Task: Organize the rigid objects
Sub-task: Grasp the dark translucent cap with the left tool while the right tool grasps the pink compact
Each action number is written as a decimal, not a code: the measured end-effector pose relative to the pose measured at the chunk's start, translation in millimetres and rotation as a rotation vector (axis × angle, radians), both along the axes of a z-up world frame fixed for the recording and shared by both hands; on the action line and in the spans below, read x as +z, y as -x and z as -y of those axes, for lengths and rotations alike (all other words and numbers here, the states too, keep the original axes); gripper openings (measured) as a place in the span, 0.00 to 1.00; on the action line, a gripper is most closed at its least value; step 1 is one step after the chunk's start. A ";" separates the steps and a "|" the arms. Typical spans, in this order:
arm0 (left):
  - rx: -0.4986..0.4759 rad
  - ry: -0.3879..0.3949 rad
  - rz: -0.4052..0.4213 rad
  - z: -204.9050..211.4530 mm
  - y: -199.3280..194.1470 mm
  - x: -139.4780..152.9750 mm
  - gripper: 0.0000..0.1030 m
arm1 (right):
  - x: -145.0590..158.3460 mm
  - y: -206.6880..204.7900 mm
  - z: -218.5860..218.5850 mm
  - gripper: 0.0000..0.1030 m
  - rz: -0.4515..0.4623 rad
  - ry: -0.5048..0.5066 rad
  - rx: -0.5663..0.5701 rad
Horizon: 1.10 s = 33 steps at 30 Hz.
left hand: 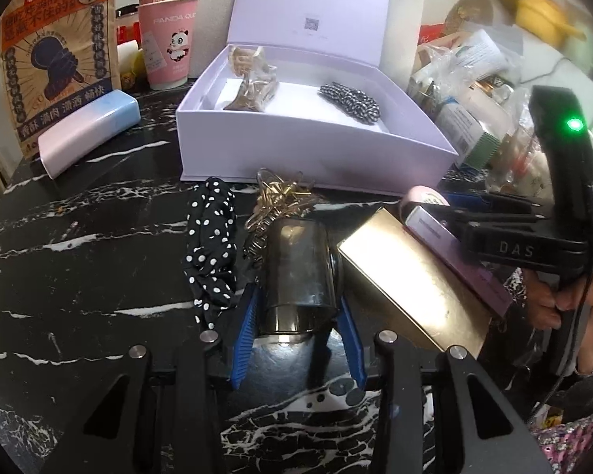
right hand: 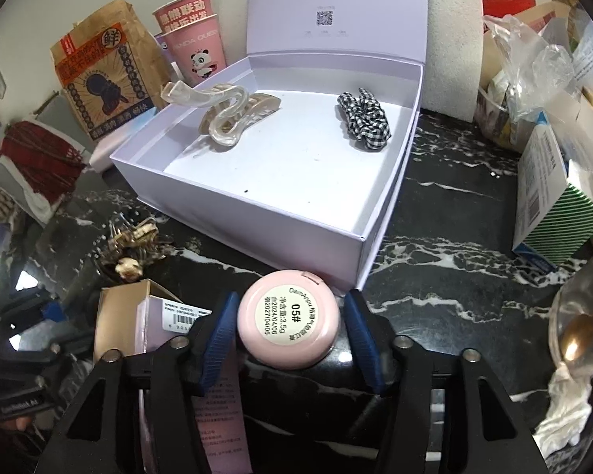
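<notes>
Two fisheye views, both rounded, with black corners and straight lines bowing toward the edges. Soft indoor light falls from above, dim overall. The black marble table [left hand: 79, 245] stays dark, while the white box [right hand: 296, 213] reads bright. Glare streaks the gold box [left hand: 411, 288] and the dark metal can [left hand: 296, 276] (a small white hotspot at its base). A green lamp [left hand: 573, 124] glows. Clutter at the edges is smeared and soft.
</notes>
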State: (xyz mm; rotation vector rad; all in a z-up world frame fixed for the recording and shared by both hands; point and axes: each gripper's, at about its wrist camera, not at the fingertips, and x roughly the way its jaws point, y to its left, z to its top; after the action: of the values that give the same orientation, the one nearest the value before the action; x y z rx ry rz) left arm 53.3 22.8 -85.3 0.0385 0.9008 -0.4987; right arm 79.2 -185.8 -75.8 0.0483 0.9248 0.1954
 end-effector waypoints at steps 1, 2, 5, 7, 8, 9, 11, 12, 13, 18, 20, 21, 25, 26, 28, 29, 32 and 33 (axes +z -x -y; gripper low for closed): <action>-0.001 -0.004 0.004 0.2 0.1 0.1 0.37 | -0.1 0.6 0.1 0.50 0.001 0.001 0.002; -0.001 -0.009 0.006 0.5 0.4 0.4 0.37 | -0.2 1.2 0.3 0.50 0.002 0.001 0.004; 0.002 -0.030 0.016 1.2 2.8 1.4 0.37 | 0.0 3.6 1.7 0.50 0.001 0.003 0.015; 0.006 -0.048 0.015 0.6 4.6 1.3 0.37 | 0.0 6.5 3.0 0.50 0.002 0.004 0.031; 0.005 -0.048 0.011 -0.1 4.9 0.8 0.37 | 0.0 8.3 3.4 0.50 0.000 0.006 0.039; 0.005 -0.043 0.011 -0.9 5.2 0.9 0.37 | 0.2 10.2 4.0 0.50 -0.002 0.009 0.043; 0.011 -0.027 0.011 -2.9 4.5 0.7 0.37 | -0.2 12.5 4.6 0.53 -0.004 0.017 0.044; 0.016 -0.008 0.007 -4.7 3.3 0.2 0.37 | -0.4 13.9 5.1 0.56 -0.003 0.024 0.042; 0.020 0.008 0.000 -6.1 2.6 -0.3 0.37 | -0.5 15.6 5.7 0.58 -0.003 0.031 0.043; 0.020 0.036 -0.015 -6.9 0.2 -1.5 0.38 | -1.0 18.0 8.3 0.62 -0.003 0.037 0.064; 0.013 0.022 -0.003 -4.6 0.6 -1.1 0.38 | -0.9 16.7 8.3 0.64 -0.013 0.046 0.075; 0.013 0.020 0.000 -3.8 0.4 -1.1 0.38 | -0.9 15.8 7.8 0.64 -0.015 0.048 0.077; 0.030 0.038 -0.006 -4.6 -1.4 -1.0 0.38 | -1.4 13.5 6.1 0.63 -0.012 0.046 0.081; 0.037 0.047 -0.001 -5.7 -1.6 -1.4 0.38 | -1.4 13.4 5.6 0.59 -0.010 0.040 0.084; 0.051 0.043 0.008 -5.6 -2.2 -1.7 0.38 | -1.1 14.0 3.3 0.50 -0.005 0.032 0.089; 0.053 0.042 0.010 -6.0 -2.0 -1.6 0.38 | -1.2 14.4 2.9 0.50 0.010 0.032 0.078; 0.051 0.027 0.019 -3.9 -1.0 -0.7 0.38 | -1.6 16.3 3.9 0.50 0.020 0.026 0.071; 0.043 0.026 0.021 -3.3 0.1 -0.1 0.38 | -1.7 16.9 4.3 0.49 0.021 0.026 0.067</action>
State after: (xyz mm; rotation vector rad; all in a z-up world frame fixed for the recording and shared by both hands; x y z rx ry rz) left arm 53.2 26.1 -85.5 0.0006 0.8730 -0.4695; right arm 62.4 -190.2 -77.4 -0.0087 0.9081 0.2455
